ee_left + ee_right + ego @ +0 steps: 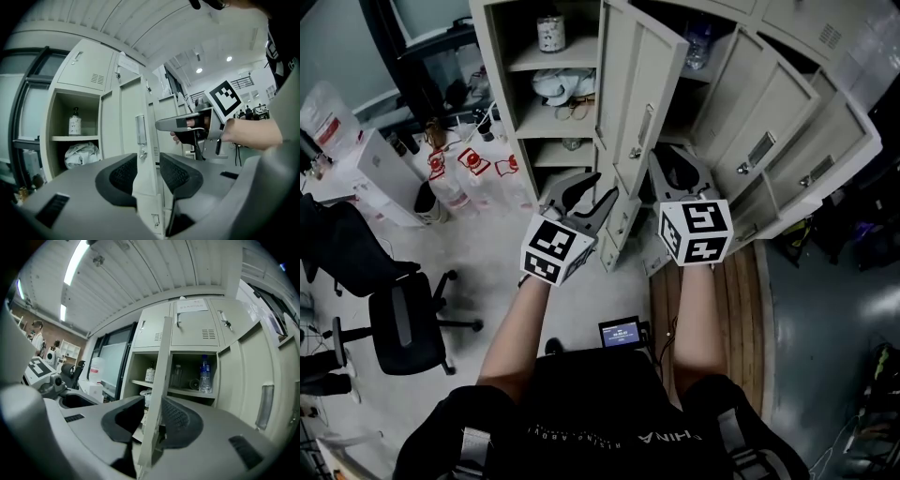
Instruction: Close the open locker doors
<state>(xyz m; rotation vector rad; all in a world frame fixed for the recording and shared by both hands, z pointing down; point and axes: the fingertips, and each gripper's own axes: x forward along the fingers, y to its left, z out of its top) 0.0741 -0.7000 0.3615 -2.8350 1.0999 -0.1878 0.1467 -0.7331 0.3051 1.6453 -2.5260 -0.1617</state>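
A beige bank of lockers [502, 56] stands ahead with several doors swung open. The tall middle door [642, 84] juts toward me, a handle on its face [140, 130]. My left gripper [595, 192] is open at that door's lower left, and the door's edge [143, 187] shows in the gap between its pads [123, 174]. My right gripper [675, 164] is open on the door's other side, with the thin door edge [161, 371] running between its pads [180, 418]. Nothing is gripped. Further open doors [769, 122] hang to the right.
Open shelves hold a jar [550, 33], crumpled cloth [562, 84] and a water bottle [205, 376]. Water jugs [478, 173] stand on the floor at the left, a black office chair [408, 323] nearer me. A wooden strip [722, 300] lies under the right-hand doors.
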